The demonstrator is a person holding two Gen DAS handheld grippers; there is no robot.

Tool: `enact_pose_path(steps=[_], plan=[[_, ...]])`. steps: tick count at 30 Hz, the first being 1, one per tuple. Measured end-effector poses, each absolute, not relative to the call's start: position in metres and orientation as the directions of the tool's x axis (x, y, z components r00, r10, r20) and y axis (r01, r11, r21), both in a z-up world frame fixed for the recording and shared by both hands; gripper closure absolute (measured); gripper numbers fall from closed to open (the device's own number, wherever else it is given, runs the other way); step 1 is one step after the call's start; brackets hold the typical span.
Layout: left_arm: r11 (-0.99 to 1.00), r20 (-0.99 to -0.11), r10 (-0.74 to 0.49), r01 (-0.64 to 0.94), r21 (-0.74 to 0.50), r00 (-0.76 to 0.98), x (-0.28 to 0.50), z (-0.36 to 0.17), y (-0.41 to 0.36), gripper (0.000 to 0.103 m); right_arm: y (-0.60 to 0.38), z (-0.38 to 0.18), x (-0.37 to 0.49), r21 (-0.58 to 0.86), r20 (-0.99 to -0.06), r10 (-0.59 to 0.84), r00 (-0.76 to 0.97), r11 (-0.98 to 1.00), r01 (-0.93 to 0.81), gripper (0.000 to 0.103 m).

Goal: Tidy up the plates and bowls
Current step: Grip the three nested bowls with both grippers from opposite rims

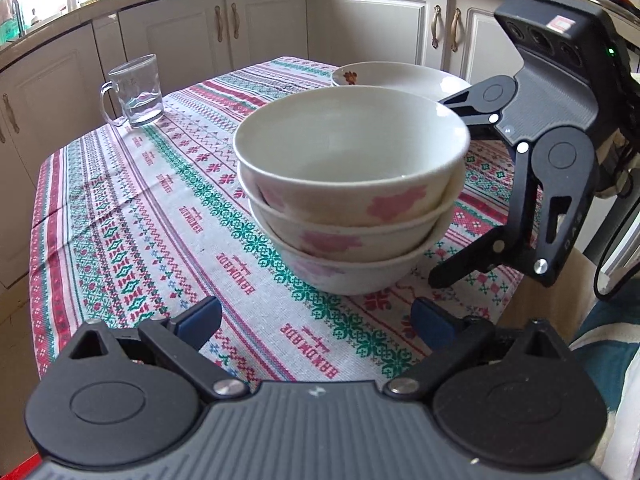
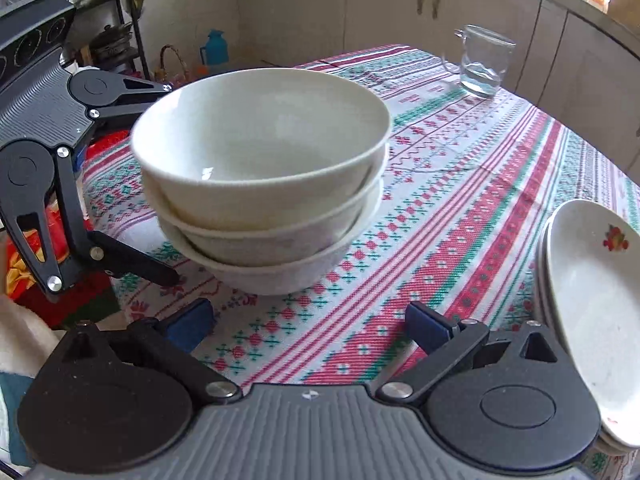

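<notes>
Three white bowls with pink flowers [image 1: 352, 184] stand nested in one stack on the patterned tablecloth [image 1: 160, 220]. My left gripper [image 1: 316, 320] is open, its blue pads just short of the stack's base. My right gripper [image 1: 438, 190] comes in from the right, open, one finger by the top rim and one by the base. In the right wrist view the bowl stack [image 2: 264, 176] sits ahead of my open right gripper [image 2: 310, 322], and the left gripper [image 2: 170, 182] stands open beside it. A stack of white plates [image 2: 592, 300] lies at the right, behind the bowls as plates [image 1: 400, 76].
A glass mug [image 1: 136, 92] with a little water stands near the table's far left corner, seen also as the mug [image 2: 484, 62]. White kitchen cabinets [image 1: 260, 28] wrap around the table. A blue thermos [image 2: 216, 46] and a shelf sit on the floor beyond.
</notes>
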State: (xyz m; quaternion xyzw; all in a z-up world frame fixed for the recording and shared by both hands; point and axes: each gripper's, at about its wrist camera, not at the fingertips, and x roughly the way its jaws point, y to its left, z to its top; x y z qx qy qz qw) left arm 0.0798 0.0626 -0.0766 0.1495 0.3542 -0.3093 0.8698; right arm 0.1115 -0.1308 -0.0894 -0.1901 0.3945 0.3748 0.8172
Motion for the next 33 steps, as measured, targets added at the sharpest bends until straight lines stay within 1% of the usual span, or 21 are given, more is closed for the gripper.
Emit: enact_pose_path(steps=[3,7,13,19,23,25,29,33], plan=[[0.749,-0.708,-0.451,0.662,0.03,0.543,0.084,-0.078,0.064,0.003,-0.133,-0.091,0.106,-0.016,-0.764,0.48,0.432,0.654,-0.756,0.0],[0.71,-0.709,-0.482,0.703,0.028,0.514,0.089,-0.078,0.062,0.003,-0.131,-0.089,0.106,-0.019,-0.767,0.484,0.421,0.639,-0.769,0.0],[0.64,-0.707,-0.52,0.767,0.049,0.48,0.101,-0.073,0.059,0.004,-0.115,-0.083,0.101,-0.132,-0.737,0.513,0.441,0.53,-0.838,0.0],[0.564,-0.703,-0.557,0.823,0.071,0.442,0.105,-0.068,0.058,0.006,-0.109,-0.072,0.104,-0.187,-0.735,0.526,0.428,0.45,-0.873,0.001],[0.509,-0.698,-0.592,0.859,0.064,0.403,0.106,-0.068,0.058,0.012,-0.108,-0.066,0.109,-0.19,-0.744,0.532,0.404,0.411,-0.892,0.007],[0.499,-0.697,-0.599,0.864,0.06,0.394,0.106,-0.067,0.058,0.012,-0.108,-0.064,0.108,-0.192,-0.749,0.534,0.392,0.391,-0.9,0.01],[0.481,-0.695,-0.618,0.876,0.037,0.369,0.112,-0.065,0.059,0.018,-0.109,-0.062,0.107,-0.183,-0.755,0.535,0.379,0.383,-0.906,0.011],[0.478,-0.693,-0.63,0.879,0.01,0.351,0.117,-0.064,0.062,0.019,-0.113,-0.06,0.11,-0.158,-0.758,0.542,0.362,0.386,-0.909,0.011]])
